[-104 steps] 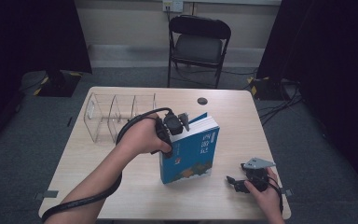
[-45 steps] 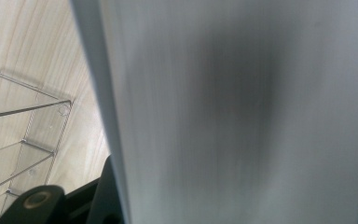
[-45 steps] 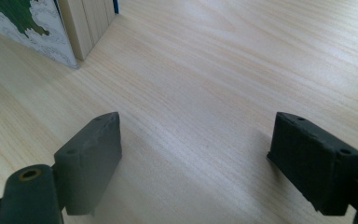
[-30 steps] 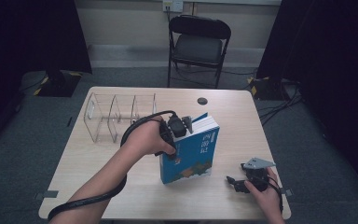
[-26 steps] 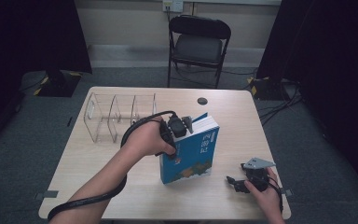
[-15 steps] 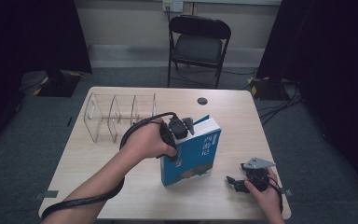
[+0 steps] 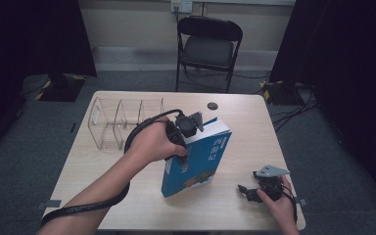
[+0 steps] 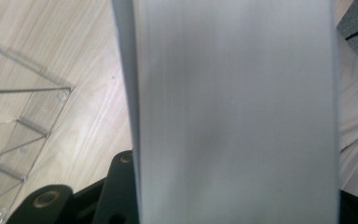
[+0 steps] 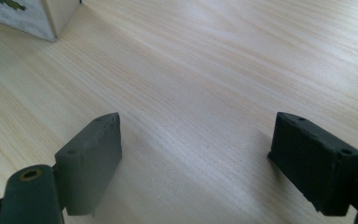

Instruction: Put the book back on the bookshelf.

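A big blue book (image 7: 199, 159) stands up on its bottom edge near the middle of the table (image 7: 235, 215), tipped a little, with its top leaning toward the far edge. The left gripper (image 7: 188, 128) holds the book at its top, and the jaws have just been closing, with the thick white page block (image 8: 233, 112) between them, so they now squeeze the book. In the left gripper view the pages sit right between the two black jaws. The grip is up high so the hand can steady the book and keep it from falling flat. A clear rack (image 7: 120, 120) with upright slots waits near the far left corner of the table, just beside the hand. I think the book is held upright so it can slide into one of those slots. The right gripper (image 7: 247, 192) rests low on the table near the near right corner, well apart from the book. Its jaws are wide and hold nothing; bare wood lies between them. A small dark round thing (image 7: 212, 105) sits by the far edge.
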{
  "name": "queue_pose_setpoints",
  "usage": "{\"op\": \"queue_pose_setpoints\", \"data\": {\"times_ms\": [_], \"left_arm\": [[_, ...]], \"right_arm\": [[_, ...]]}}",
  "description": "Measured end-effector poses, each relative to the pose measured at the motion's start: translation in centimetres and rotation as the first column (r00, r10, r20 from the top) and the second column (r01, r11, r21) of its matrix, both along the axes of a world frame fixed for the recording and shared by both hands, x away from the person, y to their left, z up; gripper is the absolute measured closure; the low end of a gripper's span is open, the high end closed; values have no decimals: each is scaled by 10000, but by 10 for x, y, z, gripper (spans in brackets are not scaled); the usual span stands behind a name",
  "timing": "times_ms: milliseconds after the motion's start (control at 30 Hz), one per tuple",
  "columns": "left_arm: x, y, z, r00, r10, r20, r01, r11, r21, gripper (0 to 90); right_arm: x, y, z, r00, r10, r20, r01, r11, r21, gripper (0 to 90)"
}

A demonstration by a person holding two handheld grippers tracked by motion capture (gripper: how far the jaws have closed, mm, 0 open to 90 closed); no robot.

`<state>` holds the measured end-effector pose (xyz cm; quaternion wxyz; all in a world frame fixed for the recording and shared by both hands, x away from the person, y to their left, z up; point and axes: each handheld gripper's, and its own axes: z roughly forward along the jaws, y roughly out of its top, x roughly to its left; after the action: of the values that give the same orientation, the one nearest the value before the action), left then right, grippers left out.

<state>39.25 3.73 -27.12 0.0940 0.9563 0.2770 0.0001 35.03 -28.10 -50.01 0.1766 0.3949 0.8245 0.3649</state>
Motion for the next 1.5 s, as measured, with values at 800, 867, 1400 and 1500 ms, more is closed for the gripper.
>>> {"op": "queue_pose_setpoints", "data": {"times_ms": [800,867,1400,1500], "left_arm": [[-16,43,-24,9980,-248,589,276,9984,-484,569],[-13,39,-23,9973,-197,705,248,9972,-710,518],[-5,23,-29,9996,4,286,-13,9995,304,594],[-6,23,-27,9995,20,304,-27,9998,220,604]], "right_arm": [[-1,1,0,10000,-21,6,21,10000,-82,150],[-1,1,0,10000,-38,-2,38,10000,-82,151],[-1,1,0,10000,-6,-9,6,10000,-82,150],[-1,1,0,10000,-35,0,35,10000,-73,150]]}}
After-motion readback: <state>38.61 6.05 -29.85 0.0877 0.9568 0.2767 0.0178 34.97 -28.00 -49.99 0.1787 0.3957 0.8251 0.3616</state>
